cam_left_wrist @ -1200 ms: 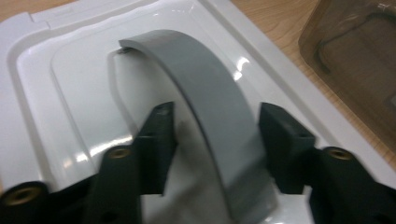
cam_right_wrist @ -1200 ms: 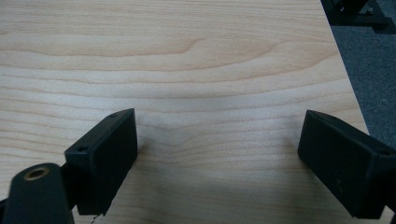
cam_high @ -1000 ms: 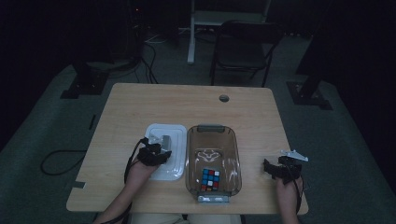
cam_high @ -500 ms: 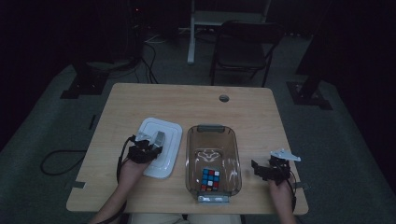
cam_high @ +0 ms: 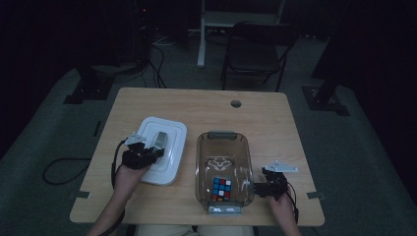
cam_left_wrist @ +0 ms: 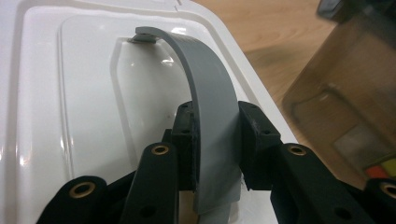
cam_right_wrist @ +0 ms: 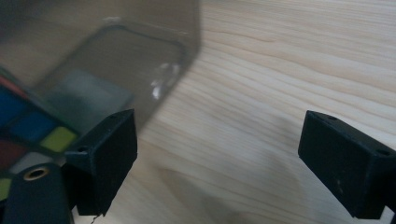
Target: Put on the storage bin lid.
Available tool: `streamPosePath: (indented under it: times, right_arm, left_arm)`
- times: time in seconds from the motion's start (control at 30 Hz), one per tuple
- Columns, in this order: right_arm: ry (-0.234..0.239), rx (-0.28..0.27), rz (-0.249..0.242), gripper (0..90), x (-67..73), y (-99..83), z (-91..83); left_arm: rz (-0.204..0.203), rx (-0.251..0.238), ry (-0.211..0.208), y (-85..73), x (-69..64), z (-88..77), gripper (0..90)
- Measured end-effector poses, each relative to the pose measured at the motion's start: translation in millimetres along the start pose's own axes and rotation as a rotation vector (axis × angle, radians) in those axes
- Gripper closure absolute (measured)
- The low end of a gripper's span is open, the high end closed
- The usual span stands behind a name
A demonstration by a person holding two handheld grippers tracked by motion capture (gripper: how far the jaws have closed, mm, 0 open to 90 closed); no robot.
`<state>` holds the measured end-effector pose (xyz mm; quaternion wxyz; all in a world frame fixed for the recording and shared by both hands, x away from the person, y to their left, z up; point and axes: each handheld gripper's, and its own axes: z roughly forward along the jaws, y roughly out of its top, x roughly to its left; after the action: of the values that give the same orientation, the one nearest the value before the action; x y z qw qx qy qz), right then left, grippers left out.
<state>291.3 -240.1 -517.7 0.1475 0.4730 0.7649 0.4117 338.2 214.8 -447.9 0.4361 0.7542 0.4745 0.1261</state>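
On the left half of the table (cam_high: 196, 105) lies the white lid (cam_high: 169, 132), and the left gripper (cam_high: 147, 151) has its fingers (cam_left_wrist: 184, 128) clamped on the lid's grey handle (cam_left_wrist: 210, 116) – jaws have just been closing, so the lid looks gripped for lifting. Next move, I'd judge: carry it level across onto the clear box (cam_high: 223, 147) holding one colour cube (cam_high: 222, 189). Right gripper (cam_high: 263, 188) waits just beside the box, fingers (cam_right_wrist: 105, 149) wide apart, holding nothing. Count: one lid, one box, one cube, two grippers
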Motion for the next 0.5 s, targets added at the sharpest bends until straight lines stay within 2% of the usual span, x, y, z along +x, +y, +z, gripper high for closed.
streamPosePath:
  times: [0.17, 0.27, 0.33, 0.5]
  right_arm:
    - [0.014, -0.006, 0.008, 12.7, 5.5, -0.7, -0.1]
    - [0.006, -0.004, 0.001, 12.7, 9.0, 0.0, 0.9]
    - [0.013, -0.005, 0.001, 12.8, 12.6, 0.1, 2.6]
    - [0.033, 0.017, -0.027, 12.7, 22.3, 1.0, 9.1]
  left_arm:
    - [0.006, -0.031, -0.025, 7.3, -3.2, -17.9, 71.8]
    - [-0.013, -0.052, -0.089, 12.3, -4.0, -28.7, 71.7]
    - [0.009, -0.066, -0.09, 15.8, -8.6, -36.0, 71.8]
    - [0.037, -0.091, -0.126, 22.1, -19.0, -49.7, 71.8]
